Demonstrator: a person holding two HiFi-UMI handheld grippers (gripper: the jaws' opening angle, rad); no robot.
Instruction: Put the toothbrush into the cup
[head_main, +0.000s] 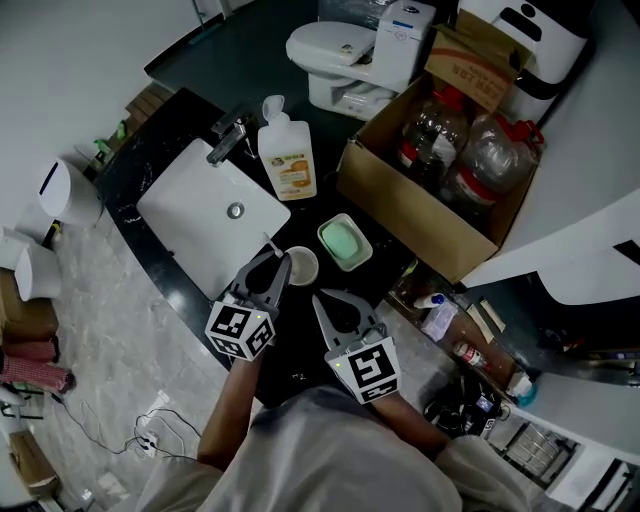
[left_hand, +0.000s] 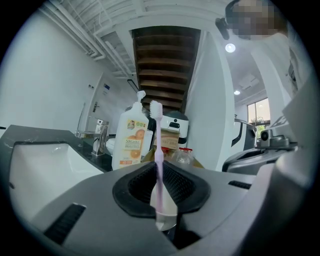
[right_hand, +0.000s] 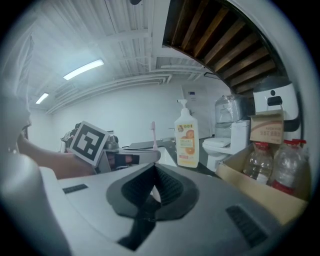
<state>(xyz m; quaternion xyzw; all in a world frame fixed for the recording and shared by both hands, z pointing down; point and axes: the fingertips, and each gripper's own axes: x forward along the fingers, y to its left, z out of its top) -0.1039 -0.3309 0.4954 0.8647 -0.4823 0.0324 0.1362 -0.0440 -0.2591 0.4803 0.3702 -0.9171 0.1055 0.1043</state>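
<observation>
A pink toothbrush (left_hand: 158, 150) stands upright with its bristle head at the top, and my left gripper (left_hand: 158, 165) is shut on its handle. A small white cup (left_hand: 166, 218) sits just below the jaws, and the handle's lower end reaches down toward its rim. In the head view the left gripper (head_main: 282, 264) is at the cup (head_main: 302, 266) on the dark counter, with the toothbrush (head_main: 271, 245) sticking up beside it. My right gripper (head_main: 320, 300) rests just behind the cup, shut and holding nothing. It looks toward the toothbrush (right_hand: 153, 134).
A white sink basin (head_main: 205, 205) with a faucet (head_main: 230, 138) lies to the left. An orange-labelled soap bottle (head_main: 288, 155) stands behind the cup and a green soap dish (head_main: 345, 243) to its right. A cardboard box (head_main: 440, 170) of bottles and a toilet (head_main: 350, 55) lie farther back.
</observation>
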